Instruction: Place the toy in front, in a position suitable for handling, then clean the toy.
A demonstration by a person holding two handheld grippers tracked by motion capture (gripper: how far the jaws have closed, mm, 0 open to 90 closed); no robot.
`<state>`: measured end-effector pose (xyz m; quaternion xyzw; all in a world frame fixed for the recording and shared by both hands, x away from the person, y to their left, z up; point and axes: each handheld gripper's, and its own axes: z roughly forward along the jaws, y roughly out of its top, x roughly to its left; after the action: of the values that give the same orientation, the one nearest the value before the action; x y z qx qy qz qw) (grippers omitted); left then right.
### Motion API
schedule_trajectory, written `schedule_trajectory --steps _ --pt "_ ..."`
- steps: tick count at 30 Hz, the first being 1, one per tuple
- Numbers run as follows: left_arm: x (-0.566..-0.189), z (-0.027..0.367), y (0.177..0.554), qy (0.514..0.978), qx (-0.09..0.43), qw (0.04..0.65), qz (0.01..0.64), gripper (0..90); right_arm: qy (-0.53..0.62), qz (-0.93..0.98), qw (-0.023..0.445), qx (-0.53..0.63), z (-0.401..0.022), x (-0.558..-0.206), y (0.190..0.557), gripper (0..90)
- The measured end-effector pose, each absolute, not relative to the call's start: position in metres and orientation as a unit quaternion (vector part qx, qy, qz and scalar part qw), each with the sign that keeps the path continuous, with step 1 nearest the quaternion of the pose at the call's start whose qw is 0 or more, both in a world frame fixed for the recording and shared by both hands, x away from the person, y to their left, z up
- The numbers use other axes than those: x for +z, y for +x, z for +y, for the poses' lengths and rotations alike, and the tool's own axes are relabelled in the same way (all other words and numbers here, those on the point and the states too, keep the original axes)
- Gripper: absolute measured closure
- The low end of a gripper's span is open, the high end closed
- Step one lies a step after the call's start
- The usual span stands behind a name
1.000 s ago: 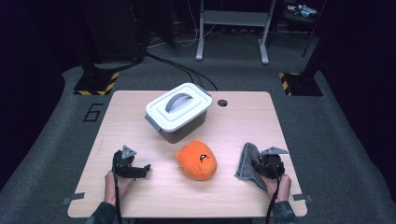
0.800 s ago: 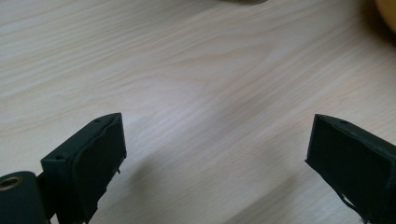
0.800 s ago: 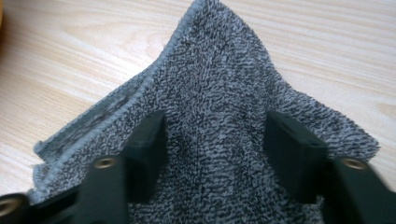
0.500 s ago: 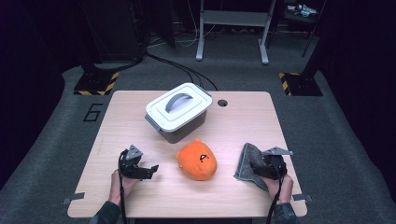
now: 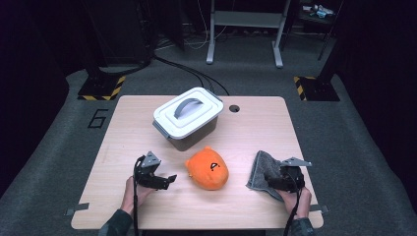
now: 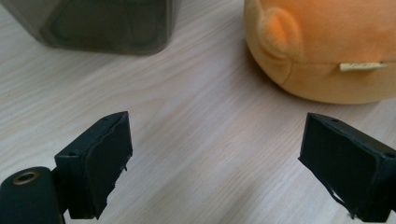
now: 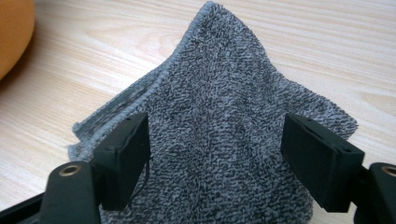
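Observation:
An orange plush (image 5: 207, 168) lies at the table's front middle; its ear and side show in the left gripper view (image 6: 322, 46). My left gripper (image 5: 164, 181) sits just left of it, open (image 6: 224, 158). Its jaws have just been closing a little, with nothing between them. A grey towel (image 5: 260, 169) lies crumpled at the front right. My right gripper (image 5: 269, 178) hovers over the towel's near part. Its jaws have just been opening and now stand apart (image 7: 219, 158), with the towel (image 7: 219, 116) lying between them and neither pad pressing on it.
A grey box with a white handled lid (image 5: 187, 118) stands behind the plush, and its dark wall shows in the left gripper view (image 6: 102, 23). A cable hole (image 5: 234, 108) sits near the wooden table's (image 5: 123, 142) back edge. Cables and stands are on the floor beyond.
My left gripper has moved right, closer to the orange plush. The right hand has stayed at the towel.

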<state>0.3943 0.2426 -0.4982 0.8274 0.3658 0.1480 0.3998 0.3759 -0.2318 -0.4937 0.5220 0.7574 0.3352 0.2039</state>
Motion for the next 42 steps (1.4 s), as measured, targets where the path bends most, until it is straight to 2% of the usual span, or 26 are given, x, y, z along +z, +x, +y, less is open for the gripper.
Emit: schedule_trajectory --steps 23,30,36,42 --pt "-0.492 0.207 0.399 0.836 0.131 0.434 0.309 11.6 0.519 0.761 0.2 0.334 -0.233 -0.49 0.372 23.0" --pt "-0.493 0.197 0.402 0.846 0.108 0.44 0.28 14.4 0.517 0.763 0.2 0.331 -0.232 -0.49 0.373 23.1" --pt "-0.49 0.19 0.398 0.851 0.109 0.441 0.262 20.5 0.519 0.765 0.196 0.327 -0.232 -0.493 0.372 23.1" --pt "-0.489 0.188 0.393 0.852 0.111 0.441 0.258 22.1 0.522 0.764 0.194 0.327 -0.233 -0.495 0.37 23.0"
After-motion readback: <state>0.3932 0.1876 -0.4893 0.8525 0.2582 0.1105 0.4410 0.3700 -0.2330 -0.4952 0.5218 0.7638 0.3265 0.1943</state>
